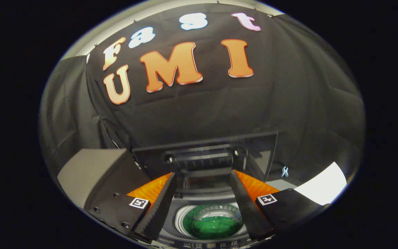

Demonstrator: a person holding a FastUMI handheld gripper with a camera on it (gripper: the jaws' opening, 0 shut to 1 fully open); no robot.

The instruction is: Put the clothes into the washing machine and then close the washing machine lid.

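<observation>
A small top-loading washing machine [171, 221] stands just below and ahead of my fingers. Its round drum holds a green garment [216, 225], seen down between the two fingers. The lid [206, 154] stands raised at the back of the machine, dark with a ribbed handle bar, right beyond the fingertips. My gripper [203, 176] is open, its fingers spread wide on either side of the drum opening with nothing between them, the tips close to the lid's lower edge.
A grey box-like block [88, 169] sits to the left of the machine. A white surface [323, 186] shows to the right. The black cloth wall hangs close behind the raised lid.
</observation>
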